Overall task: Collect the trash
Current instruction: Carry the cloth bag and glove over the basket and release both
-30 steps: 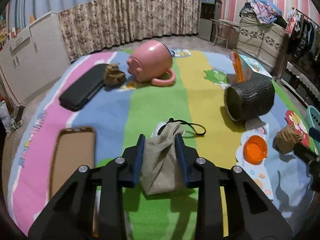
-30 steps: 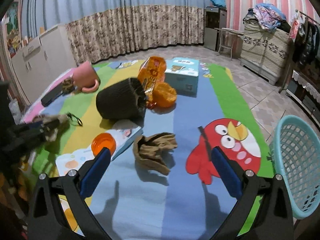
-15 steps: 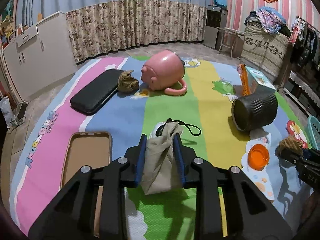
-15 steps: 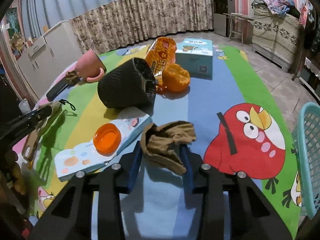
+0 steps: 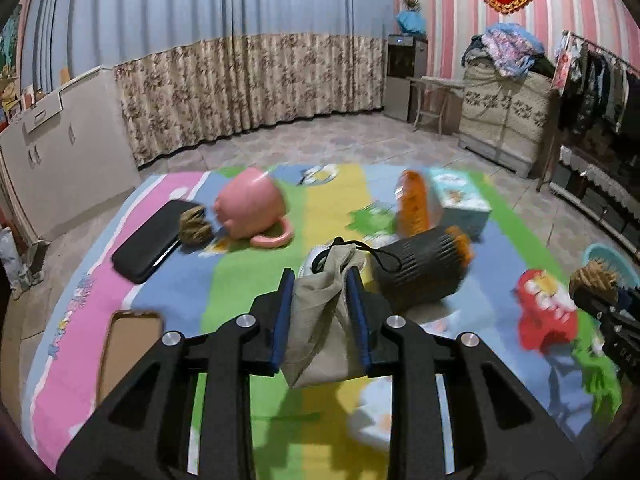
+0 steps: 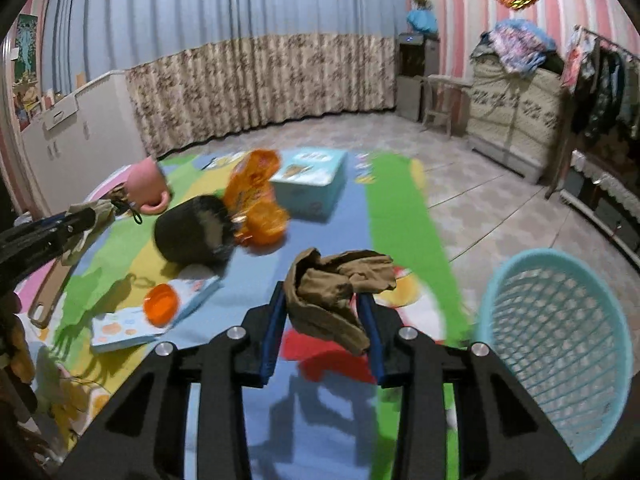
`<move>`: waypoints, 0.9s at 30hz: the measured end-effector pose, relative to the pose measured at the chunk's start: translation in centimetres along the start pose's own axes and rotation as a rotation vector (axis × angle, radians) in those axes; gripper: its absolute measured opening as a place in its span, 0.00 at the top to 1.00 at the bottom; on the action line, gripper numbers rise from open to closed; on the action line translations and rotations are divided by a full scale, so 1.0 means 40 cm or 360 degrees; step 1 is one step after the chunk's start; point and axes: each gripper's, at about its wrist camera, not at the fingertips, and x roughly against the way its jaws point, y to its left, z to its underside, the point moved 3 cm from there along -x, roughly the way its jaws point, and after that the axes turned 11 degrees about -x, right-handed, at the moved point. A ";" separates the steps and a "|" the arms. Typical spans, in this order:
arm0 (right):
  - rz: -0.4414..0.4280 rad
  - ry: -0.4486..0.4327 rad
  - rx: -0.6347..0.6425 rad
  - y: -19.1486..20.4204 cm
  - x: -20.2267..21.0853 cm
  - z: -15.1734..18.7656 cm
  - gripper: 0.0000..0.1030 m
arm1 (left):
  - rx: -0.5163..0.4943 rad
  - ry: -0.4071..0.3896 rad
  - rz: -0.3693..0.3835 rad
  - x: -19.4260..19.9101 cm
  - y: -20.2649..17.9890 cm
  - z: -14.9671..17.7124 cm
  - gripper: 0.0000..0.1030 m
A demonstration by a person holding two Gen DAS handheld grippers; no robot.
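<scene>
My left gripper [image 5: 320,312] is shut on a beige crumpled paper wad [image 5: 320,332] and holds it above the striped play mat [image 5: 256,276]. My right gripper [image 6: 324,320] is shut on a brown crumpled paper wad [image 6: 332,292], lifted off the mat. A light-blue mesh basket [image 6: 560,344] stands just right of the right gripper, on the mat's edge; it also shows in the left wrist view [image 5: 612,260]. Another brown paper wad [image 5: 194,226] lies next to the pink mug [image 5: 250,210].
On the mat lie a black ribbed cylinder [image 6: 192,232], an orange snack bag [image 6: 256,200], a blue box [image 6: 308,180], a booklet with an orange lid [image 6: 160,308], a black case [image 5: 146,244] and a phone case [image 5: 128,344]. Tiled floor lies to the right.
My right gripper closed on the brown wad and lifted it toward the basket. My left gripper rose and swung right with the beige wad.
</scene>
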 end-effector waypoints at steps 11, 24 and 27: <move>0.0202 -0.0112 -0.0138 -0.260 0.068 -0.053 0.65 | -0.0086 -0.0171 0.0176 0.039 -0.234 -0.114 0.75; 0.0357 -0.0114 -0.0327 -0.481 0.087 -0.049 0.65 | -0.0241 -0.0200 0.0456 0.022 -0.541 -0.139 0.75; 0.0388 -0.0106 -0.0348 -0.505 0.083 -0.042 0.65 | -0.0262 -0.0186 0.0524 0.013 -0.603 -0.128 0.75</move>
